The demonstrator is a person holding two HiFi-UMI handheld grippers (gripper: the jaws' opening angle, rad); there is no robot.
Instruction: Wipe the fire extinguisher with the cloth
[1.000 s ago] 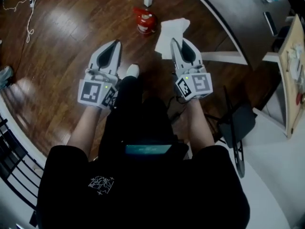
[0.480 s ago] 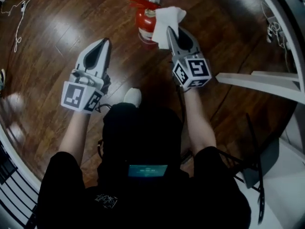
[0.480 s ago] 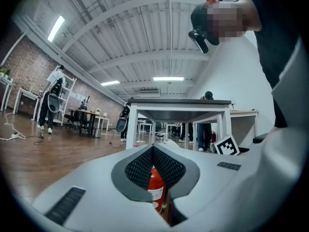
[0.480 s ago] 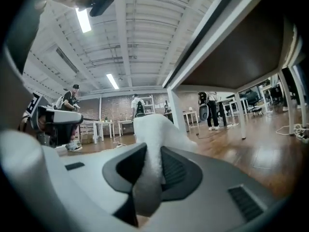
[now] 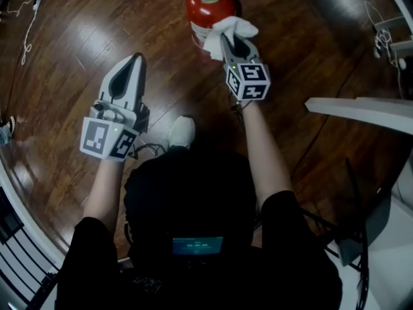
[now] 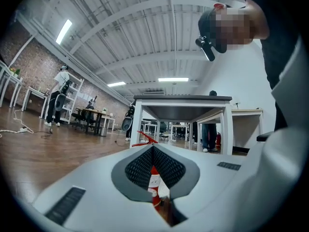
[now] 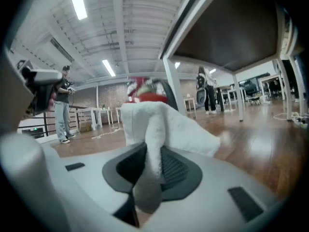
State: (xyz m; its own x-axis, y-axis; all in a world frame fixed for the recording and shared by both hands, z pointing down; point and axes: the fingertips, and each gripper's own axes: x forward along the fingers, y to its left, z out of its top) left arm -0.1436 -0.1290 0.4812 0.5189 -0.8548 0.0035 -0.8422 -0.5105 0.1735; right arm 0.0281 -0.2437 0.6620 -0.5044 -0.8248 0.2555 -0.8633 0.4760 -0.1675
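Observation:
A red fire extinguisher (image 5: 210, 5) stands upright on the wooden floor at the top of the head view. My right gripper (image 5: 228, 39) is shut on a white cloth (image 5: 229, 28), which lies against the extinguisher's near right side. In the right gripper view the cloth (image 7: 161, 124) bulges up from between the jaws and hides most of the red extinguisher (image 7: 149, 97) behind it. My left gripper (image 5: 133, 59) hangs shut and empty to the left, well short of the extinguisher. Through the gap below its tips in the left gripper view, the extinguisher (image 6: 154, 186) shows ahead.
A white table frame (image 5: 361, 111) juts in from the right, and its leg (image 6: 136, 124) stands just behind the extinguisher. A thin cable (image 5: 29, 19) lies on the floor at far left. The person's shoe (image 5: 182, 132) is between the grippers. People stand in the background.
The right gripper has carried the cloth forward from beside the extinguisher onto its body. The person has stepped closer, so the extinguisher looks nearer. The left gripper has stayed shut at the left.

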